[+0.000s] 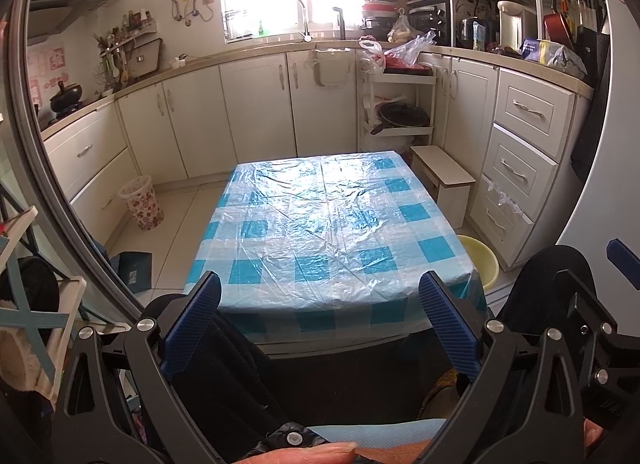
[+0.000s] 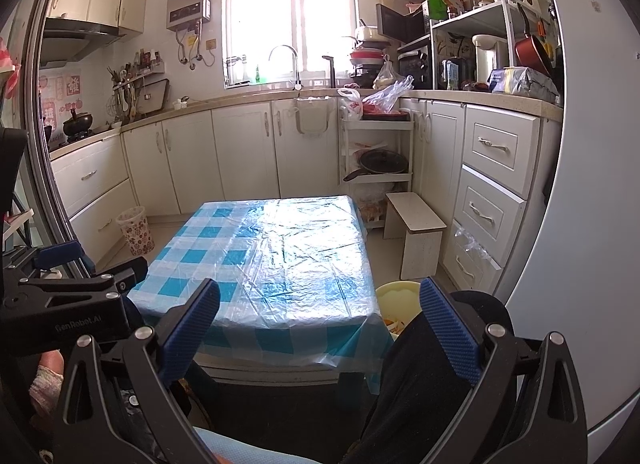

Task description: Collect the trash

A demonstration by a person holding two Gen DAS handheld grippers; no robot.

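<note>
**Trash: none on the table, scraps in the yellow basin on the floor**

Trash is not visible on the table (image 1: 340, 220); its top, under a crinkled clear plastic sheet over a blue-and-white check cloth, carries nothing. The only likely waste in sight sits in the yellow plastic basin (image 2: 400, 300) on the floor just beside the table's right corner, where pale and orange scraps show, too small to identify. A flower-patterned wastebasket (image 1: 141, 202) with a thin liner stands on the tiles by the left cabinets, well apart from the table.

The scraps would probably be light, soft and perhaps damp, so a gentle pinch from above seems safer than a hard squeeze. The basin is smooth, rigid and round; its rim looks the best place to grip.

The left gripper (image 1: 320, 320) and right gripper (image 2: 320, 328) both stand wide apart with nothing between their ribbed blue pads (image 1: 450, 324), poised short of the table's near edge.
</note>
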